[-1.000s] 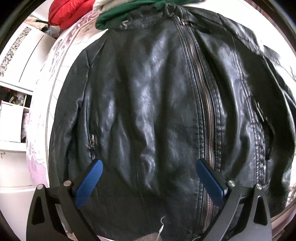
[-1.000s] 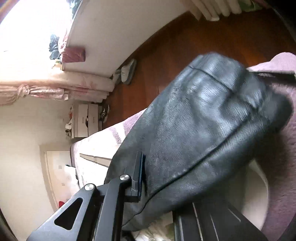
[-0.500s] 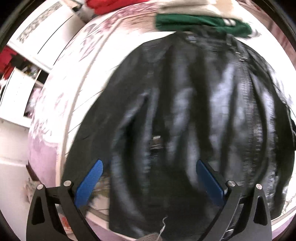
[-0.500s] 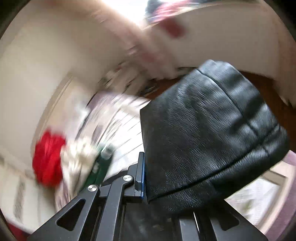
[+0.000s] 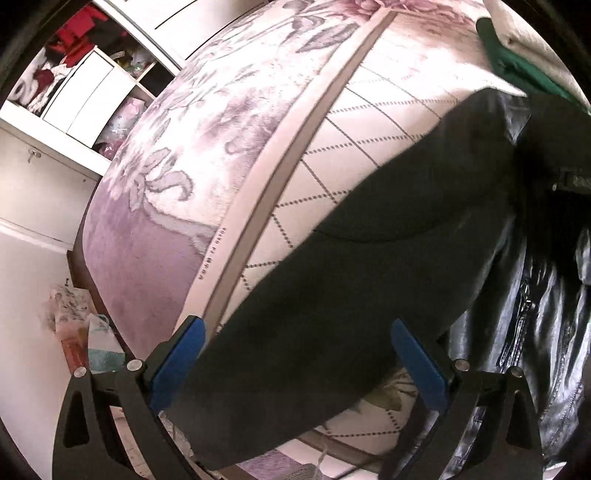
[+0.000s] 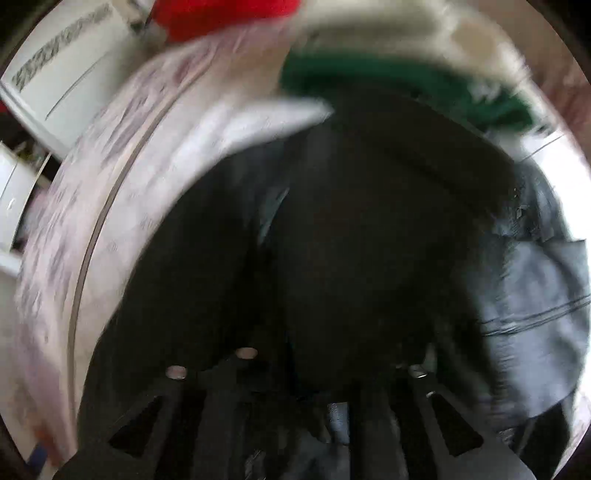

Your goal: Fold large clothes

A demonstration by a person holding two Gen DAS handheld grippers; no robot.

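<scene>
A black leather jacket point(image 5: 369, 258) lies on a bed with a pink floral cover point(image 5: 221, 129). In the left wrist view its dull dark side faces up across the middle, and the shiny front with the zip point(image 5: 528, 306) shows at the right. My left gripper point(image 5: 299, 354) is open, its blue pads either side of the jacket's near end, holding nothing. The right wrist view is blurred: my right gripper point(image 6: 325, 373) sits shut on a fold of the jacket point(image 6: 351, 240), which covers the fingertips.
A green garment point(image 5: 517, 70) and a pale one lie at the far end of the bed. White cupboards and shelves point(image 5: 74, 103) stand to the left. The bed's edge drops to the floor at lower left, with bags point(image 5: 85, 332) there. A red garment point(image 6: 221, 14) lies beyond.
My right gripper has swung the held jacket part up and over the body. My left gripper has shifted left to the jacket's left side. The dull side now shows.
</scene>
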